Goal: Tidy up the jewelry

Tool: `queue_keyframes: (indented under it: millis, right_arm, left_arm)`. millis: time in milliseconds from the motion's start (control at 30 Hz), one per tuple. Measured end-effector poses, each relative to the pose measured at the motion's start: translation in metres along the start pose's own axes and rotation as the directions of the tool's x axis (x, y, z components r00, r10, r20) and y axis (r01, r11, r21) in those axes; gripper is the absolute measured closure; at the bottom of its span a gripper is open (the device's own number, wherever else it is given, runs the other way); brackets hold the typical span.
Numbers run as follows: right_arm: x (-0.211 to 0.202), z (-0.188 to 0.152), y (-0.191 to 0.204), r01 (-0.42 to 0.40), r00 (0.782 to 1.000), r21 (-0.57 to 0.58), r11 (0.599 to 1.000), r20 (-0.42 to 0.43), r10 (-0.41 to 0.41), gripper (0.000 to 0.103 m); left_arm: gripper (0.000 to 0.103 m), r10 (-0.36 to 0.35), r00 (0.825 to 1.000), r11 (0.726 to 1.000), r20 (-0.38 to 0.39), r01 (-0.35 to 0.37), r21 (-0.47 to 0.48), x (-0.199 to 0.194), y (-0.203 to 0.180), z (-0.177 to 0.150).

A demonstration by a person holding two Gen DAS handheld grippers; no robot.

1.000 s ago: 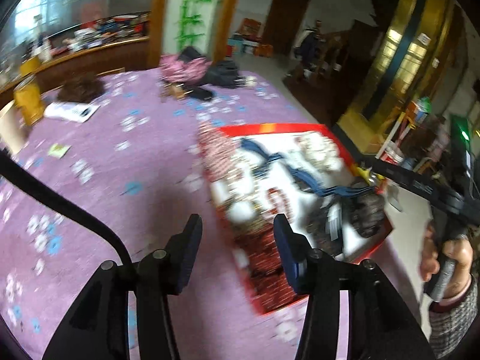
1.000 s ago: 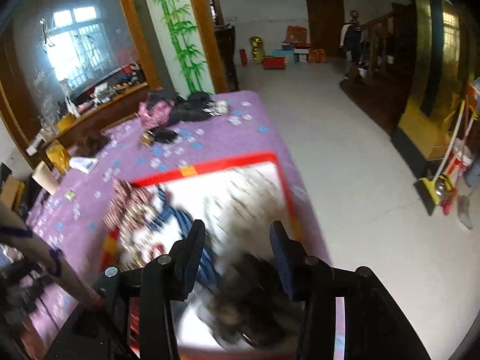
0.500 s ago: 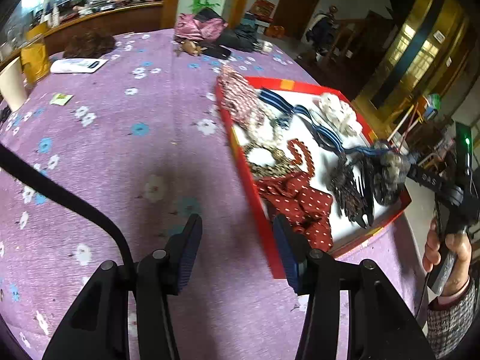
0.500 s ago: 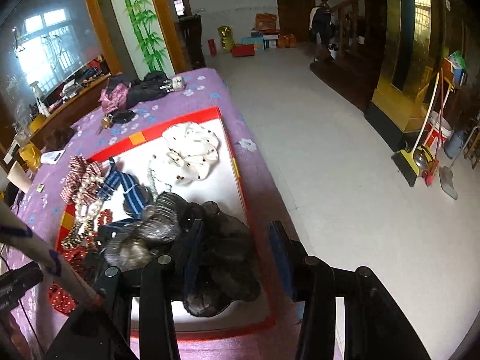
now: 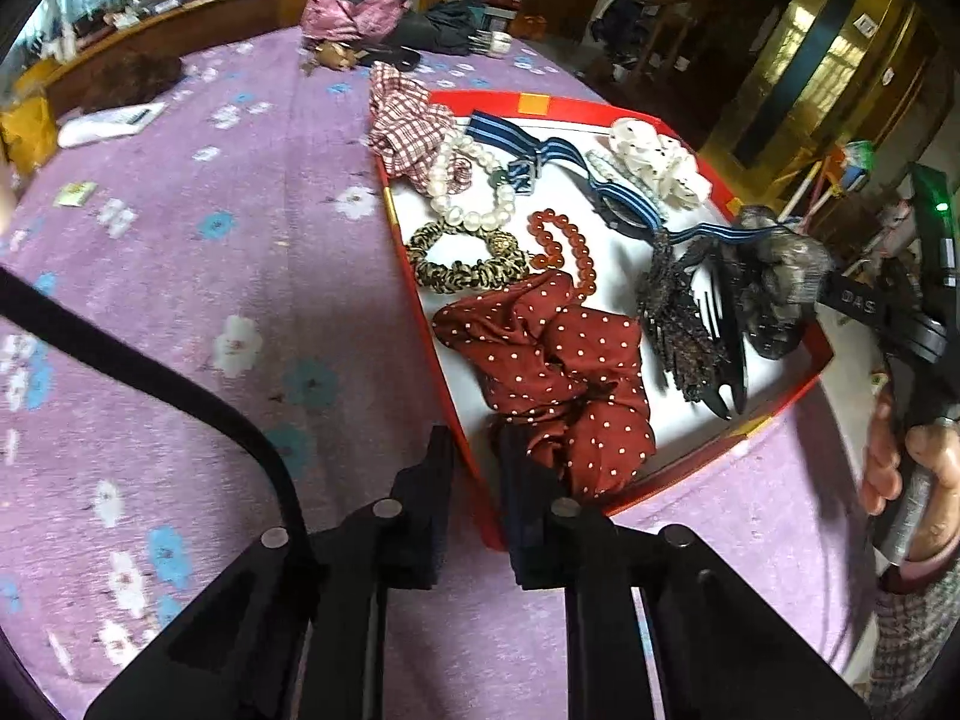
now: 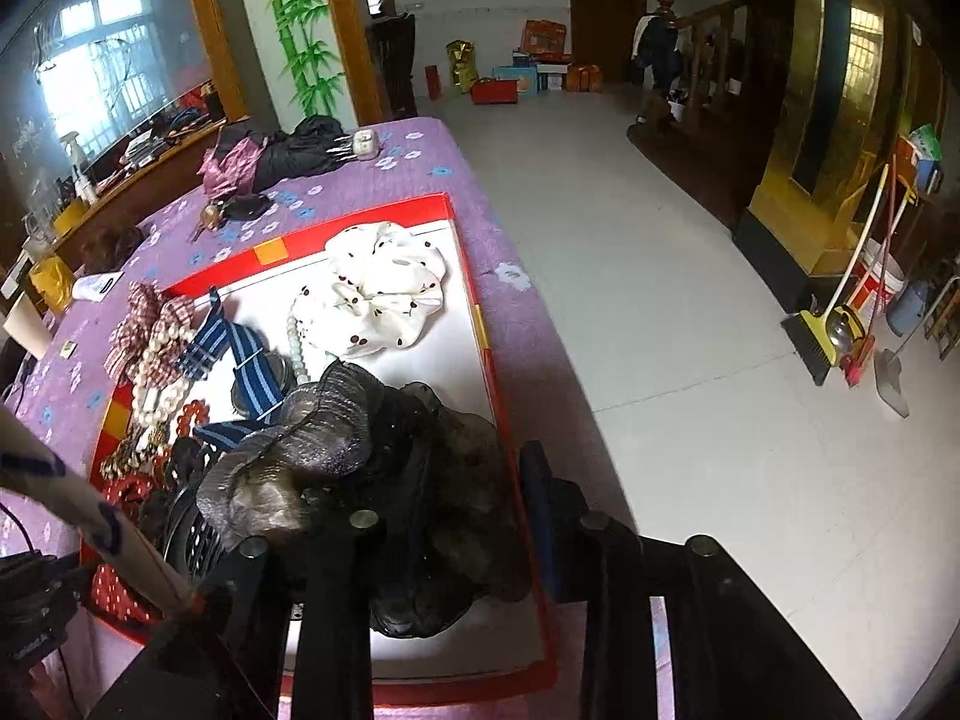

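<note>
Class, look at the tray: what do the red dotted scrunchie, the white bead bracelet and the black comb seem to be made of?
Red dotted scrunchie: seemingly satiny woven fabric, with soft folds and slight sheen. White bead bracelet: glossy round beads, pearl-like, possibly plastic imitation. Black comb: probably hard plastic, with rigid shiny teeth.

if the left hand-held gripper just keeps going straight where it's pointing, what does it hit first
Most likely the red tray's near rim, which sits between the left hand-held gripper's fingers, then the red polka-dot scrunchie just inside. Depth is uncertain.
</note>
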State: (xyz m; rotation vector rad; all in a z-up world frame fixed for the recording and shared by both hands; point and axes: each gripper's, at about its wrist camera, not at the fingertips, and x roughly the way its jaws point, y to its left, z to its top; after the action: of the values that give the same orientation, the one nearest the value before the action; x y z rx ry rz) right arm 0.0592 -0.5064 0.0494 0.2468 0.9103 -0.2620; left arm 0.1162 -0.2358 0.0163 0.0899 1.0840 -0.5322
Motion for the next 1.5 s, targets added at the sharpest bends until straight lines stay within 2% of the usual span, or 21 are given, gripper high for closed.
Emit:
queue_keyframes:
  millis: [67, 233, 433, 733, 833, 967, 1100, 1233, 1500]
  right_arm:
    - [0.000, -0.002, 0.006, -0.008, 1.000, -0.015, 1.000, -0.004, 0.008, 0.076]
    - [0.004, -0.006, 0.033, -0.024, 1.000, -0.059, 0.998, -0.007, 0.024, 0.076]
    - [0.009, -0.007, 0.064, -0.038, 0.999, -0.106, 0.994, -0.012, 0.037, 0.076]
    - [0.017, 0.001, 0.074, -0.011, 1.000, -0.085, 0.996, -0.014, 0.010, 0.076]
    - [0.014, -0.001, 0.076, 0.000, 1.000, -0.094, 0.996, 0.003, 0.000, 0.074]
    - [-0.003, -0.004, 0.072, -0.008, 0.999, -0.067, 0.998, 0.036, 0.011, 0.063]
    - [-0.018, -0.010, 0.071, -0.010, 0.999, -0.059, 0.998, 0.053, 0.013, 0.062]
    - [-0.035, -0.022, 0.071, -0.028, 0.997, -0.051, 0.998, 0.066, 0.032, 0.061]
    - [-0.076, -0.047, 0.088, -0.085, 0.989, -0.083, 0.993, 0.111, 0.094, 0.060]
  left_arm:
    - [0.089, 0.025, 1.000, 1.000, 0.006, -0.025, -0.015, -0.004, 0.007, -0.002]
    - [0.089, 0.033, 0.999, 0.996, 0.011, -0.032, -0.079, -0.018, 0.032, -0.008]
    - [0.089, 0.080, 0.997, 0.991, 0.021, -0.077, -0.108, -0.027, 0.053, -0.016]
    - [0.089, 0.074, 0.997, 0.990, 0.030, -0.070, -0.124, -0.033, 0.056, -0.022]
    - [0.089, 0.070, 0.997, 0.989, 0.045, -0.063, -0.137, -0.043, 0.057, -0.027]
    - [0.088, 0.089, 0.992, 0.987, 0.084, -0.077, -0.139, -0.063, 0.056, -0.035]
    - [0.088, 0.103, 0.989, 0.985, 0.110, -0.086, -0.149, -0.080, 0.058, -0.043]
    - [0.088, 0.133, 0.981, 0.983, 0.141, -0.112, -0.148, -0.099, 0.055, -0.054]
    - [0.088, 0.209, 0.951, 0.974, 0.229, -0.181, -0.138, -0.140, 0.041, -0.082]
